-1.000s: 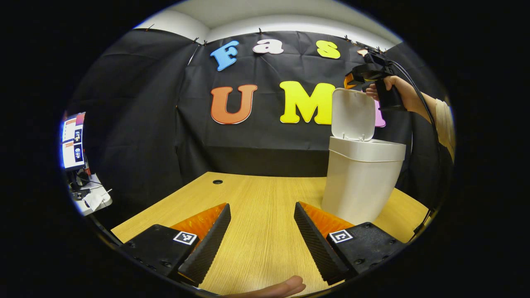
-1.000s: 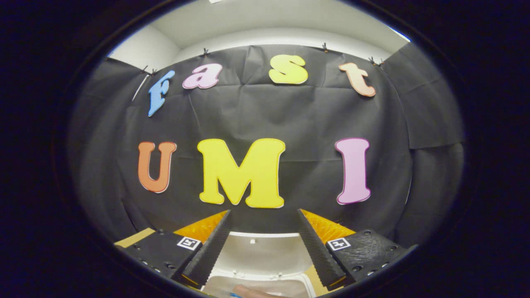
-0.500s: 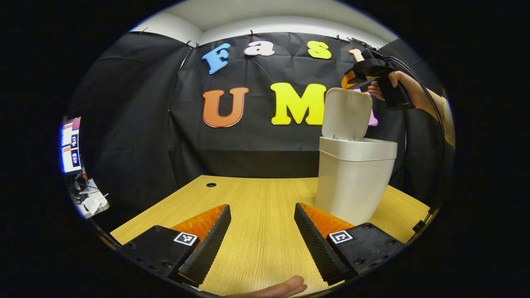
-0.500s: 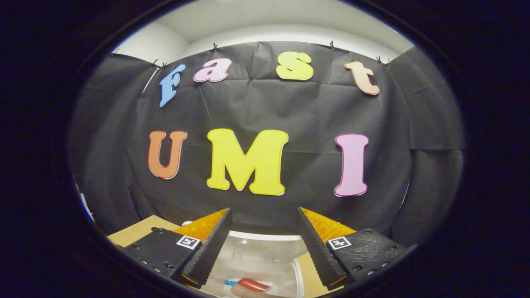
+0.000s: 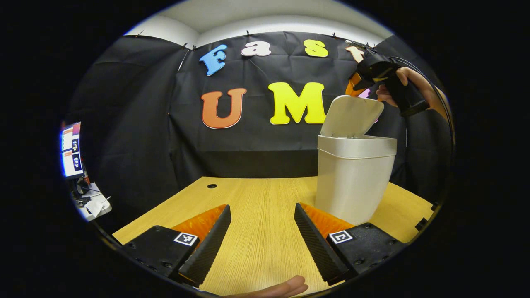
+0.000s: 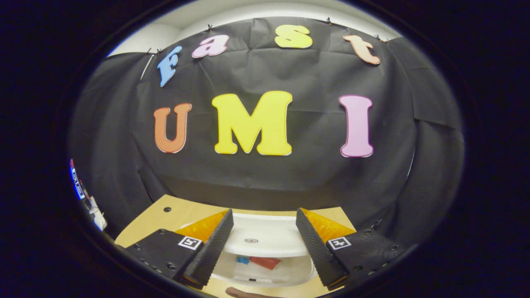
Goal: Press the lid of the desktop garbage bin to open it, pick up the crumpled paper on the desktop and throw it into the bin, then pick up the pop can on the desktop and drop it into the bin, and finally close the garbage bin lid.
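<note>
While the left gripper (image 5: 261, 231) hangs low over the wooden desk (image 5: 256, 198) with its jaws wide apart and nothing between them, the right gripper (image 6: 263, 244) is likewise spread and empty, poised above the white bin (image 5: 354, 178). The bin's lid (image 5: 354, 116) tilts half-raised; whether the gripper touches it is unclear. A red pop can (image 6: 265, 262) lies inside the bin.

A wooden table (image 5: 256, 215) occupies the lower half of the left gripper view, grain running toward 12 o'clock. A round cable hole (image 5: 212, 186) sits near its far edge at 11 o'clock. Beyond the table at 9 o'clock, a lit monitor (image 5: 69, 149) stands above a cluttered side desk (image 5: 93, 205).
</note>
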Demonstrator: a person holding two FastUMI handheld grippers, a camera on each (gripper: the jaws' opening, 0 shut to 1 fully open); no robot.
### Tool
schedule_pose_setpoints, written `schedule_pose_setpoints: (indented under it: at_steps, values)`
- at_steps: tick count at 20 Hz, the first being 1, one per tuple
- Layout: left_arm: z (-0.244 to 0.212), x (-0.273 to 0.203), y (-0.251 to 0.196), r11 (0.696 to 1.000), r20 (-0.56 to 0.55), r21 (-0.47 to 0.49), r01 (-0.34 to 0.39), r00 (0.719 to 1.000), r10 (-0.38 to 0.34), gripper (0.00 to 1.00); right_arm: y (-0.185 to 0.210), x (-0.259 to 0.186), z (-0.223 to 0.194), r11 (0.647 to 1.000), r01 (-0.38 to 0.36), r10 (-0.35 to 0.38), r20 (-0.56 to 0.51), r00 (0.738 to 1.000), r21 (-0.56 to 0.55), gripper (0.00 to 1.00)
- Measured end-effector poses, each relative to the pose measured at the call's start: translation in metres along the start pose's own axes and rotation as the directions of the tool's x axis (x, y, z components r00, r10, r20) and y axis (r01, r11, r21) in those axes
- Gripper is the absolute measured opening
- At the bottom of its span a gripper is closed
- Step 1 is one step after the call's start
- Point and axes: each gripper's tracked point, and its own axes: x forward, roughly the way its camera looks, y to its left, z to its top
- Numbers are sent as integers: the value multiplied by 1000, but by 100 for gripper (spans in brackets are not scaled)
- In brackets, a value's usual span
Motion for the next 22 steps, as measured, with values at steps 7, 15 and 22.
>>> schedule_pose_setpoints:
  at_steps: [7,15,22]
  values:
    - [-3,1,-3,1000,-7,7,7,1000,-7,99,-2,5,-54,1000,-18,17,-142,990,-6,96]
    - [-5,2,2,1000,-23,7,-16,1000,16,99,-1,-6,-90,1000,8,-8,-225,974,0,98]
    - [-7,3,-1,1000,-27,10,-16,1000,16,99,1,-27,-99,999,-40,38,-177,983,-8,100]
